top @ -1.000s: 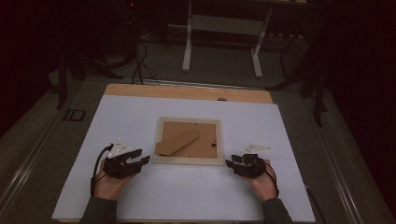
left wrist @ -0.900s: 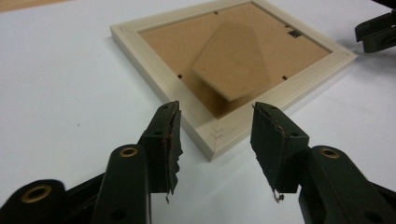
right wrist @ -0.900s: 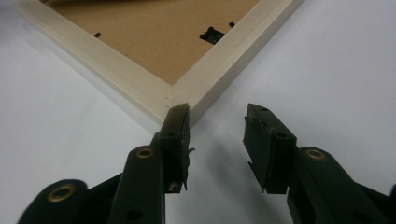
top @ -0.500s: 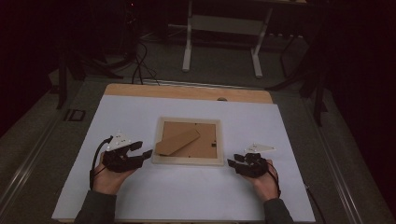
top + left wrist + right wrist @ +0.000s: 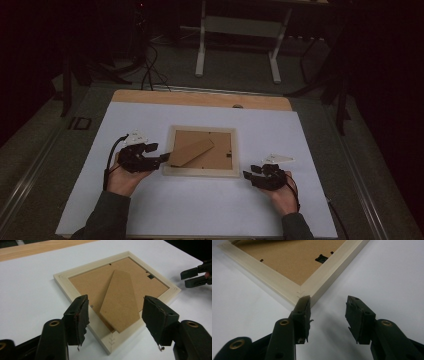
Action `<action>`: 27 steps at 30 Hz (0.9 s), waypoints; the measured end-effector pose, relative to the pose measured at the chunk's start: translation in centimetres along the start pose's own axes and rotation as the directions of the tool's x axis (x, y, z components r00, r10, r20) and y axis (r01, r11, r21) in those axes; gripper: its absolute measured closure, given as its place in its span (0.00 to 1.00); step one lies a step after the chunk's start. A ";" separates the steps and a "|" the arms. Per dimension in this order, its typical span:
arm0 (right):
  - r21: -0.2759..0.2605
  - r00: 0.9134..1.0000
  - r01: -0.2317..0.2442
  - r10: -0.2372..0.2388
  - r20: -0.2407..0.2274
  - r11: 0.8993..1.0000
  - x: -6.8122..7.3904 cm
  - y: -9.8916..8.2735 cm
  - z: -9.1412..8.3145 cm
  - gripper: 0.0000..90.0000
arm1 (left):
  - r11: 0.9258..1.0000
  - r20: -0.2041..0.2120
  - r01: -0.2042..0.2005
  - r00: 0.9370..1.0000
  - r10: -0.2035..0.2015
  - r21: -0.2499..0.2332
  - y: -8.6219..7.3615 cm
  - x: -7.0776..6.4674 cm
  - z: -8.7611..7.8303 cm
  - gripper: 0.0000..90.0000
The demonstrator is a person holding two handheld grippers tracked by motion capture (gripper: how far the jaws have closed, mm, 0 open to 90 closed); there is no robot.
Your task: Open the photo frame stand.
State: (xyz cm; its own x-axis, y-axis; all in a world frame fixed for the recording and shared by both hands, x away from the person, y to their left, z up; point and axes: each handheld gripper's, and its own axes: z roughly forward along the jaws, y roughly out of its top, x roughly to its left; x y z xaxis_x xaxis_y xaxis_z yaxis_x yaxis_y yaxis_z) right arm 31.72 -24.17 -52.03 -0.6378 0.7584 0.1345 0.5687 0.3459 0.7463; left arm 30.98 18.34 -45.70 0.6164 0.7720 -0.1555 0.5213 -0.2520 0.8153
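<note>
Item: wooden picture frame (image 5: 202, 151), pale unfinished moulding, lying face down on the white sheet (image 5: 200, 210) that covers the bench (image 5: 200, 99); placed near the middle of the sheet, between the two grippers

Back of frame: brown fibreboard backing panel (image 5: 100, 280) set inside the moulding; a loose-looking easel stand (image 5: 121, 302) of the same board lies diagonally across it, its wide end toward the frame's near left corner; a small dark turn clip (image 5: 321, 257) sits at the edge of the panel near the right-hand corner

Left gripper (image 5: 165, 157): held in the person's left hand (image 5: 122, 177) at the frame's near left corner; fingers (image 5: 77, 317) stand wide apart, have just been opening, and nothing is pinched between them; in the left gripper view the corner of the frame and the wide end of the stand show in the gap, below and beyond the tips

Right gripper (image 5: 250, 172): held in the right hand (image 5: 285, 195) just off the frame's near right corner; fingers (image 5: 303, 312) apart with only white sheet between them, also just opening; in the right gripper view one fingertip lines up with the mitred corner, contact cannot be told

Surroundings: bare wood strip of the bench at the far edge; dark floor with table legs (image 5: 202, 45) and cables beyond
</note>
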 end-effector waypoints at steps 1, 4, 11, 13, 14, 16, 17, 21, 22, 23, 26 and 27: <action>0.001 1.000 0.001 -0.001 0.000 1.000 0.0 0.0 0.0 0.60 | 1.000 0.000 0.000 1.000 0.000 0.000 0.0 0.0 0.0 0.42; 0.001 1.000 0.000 0.000 -0.001 1.000 0.0 0.0 0.0 0.60 | 1.000 0.011 -0.003 1.000 0.002 0.008 0.3 0.2 0.6 0.42; 0.009 1.000 -0.001 0.001 -0.001 1.000 0.0 -0.1 0.2 0.60 | 0.999 0.019 -0.013 1.000 0.012 0.031 1.0 0.1 2.0 0.41; 0.008 1.000 -0.003 0.003 -0.002 1.000 0.0 -0.1 0.2 0.60 | 0.999 0.029 -0.010 1.000 0.009 0.035 1.2 0.2 2.3 0.42; 0.008 1.000 -0.003 0.003 -0.002 1.000 0.0 -0.1 0.2 0.60 | 0.999 0.029 -0.010 1.000 0.009 0.035 1.2 0.2 2.3 0.42; 0.008 1.000 0.000 0.000 -0.002 1.000 0.0 -0.1 0.2 0.60 | 0.999 0.040 -0.001 0.999 0.000 0.035 1.5 0.3 2.8 0.42; 0.007 1.000 -0.001 0.001 -0.003 1.000 0.0 -0.1 0.2 0.60 | 0.999 0.042 0.001 0.999 -0.003 0.038 1.6 0.3 3.0 0.42; 0.009 1.000 -0.004 0.005 -0.004 1.000 -0.1 -0.1 0.2 0.60 | 0.999 0.057 0.008 0.998 -0.011 0.050 1.8 0.6 3.6 0.42; 0.010 1.000 -0.006 0.007 -0.004 1.000 -0.1 -0.1 0.2 0.60 | 0.998 0.061 0.019 0.998 -0.023 0.063 1.8 0.8 4.1 0.42; 0.011 1.000 -0.005 0.005 -0.004 1.000 -0.1 -0.1 0.2 0.60 | 0.997 0.063 0.023 0.998 -0.027 0.070 1.8 1.0 4.4 0.42; 0.011 1.000 -0.004 0.004 -0.005 1.000 -0.1 -0.1 0.3 0.60 | 0.996 0.064 0.033 0.997 -0.039 0.079 1.8 1.2 5.0 0.42; 0.011 1.000 -0.004 0.004 -0.005 1.000 -0.1 -0.1 0.3 0.60 | 0.996 0.064 0.033 0.997 -0.039 0.079 1.8 1.2 5.0 0.42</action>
State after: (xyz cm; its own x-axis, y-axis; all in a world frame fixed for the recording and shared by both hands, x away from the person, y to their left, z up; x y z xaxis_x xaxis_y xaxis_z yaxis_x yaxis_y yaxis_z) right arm 31.85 -24.11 -52.31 -0.6380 0.7570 0.1413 0.5770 0.3484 0.7387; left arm 35.63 15.90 -47.20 0.6323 0.7422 -0.2222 0.5868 -0.2715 0.7629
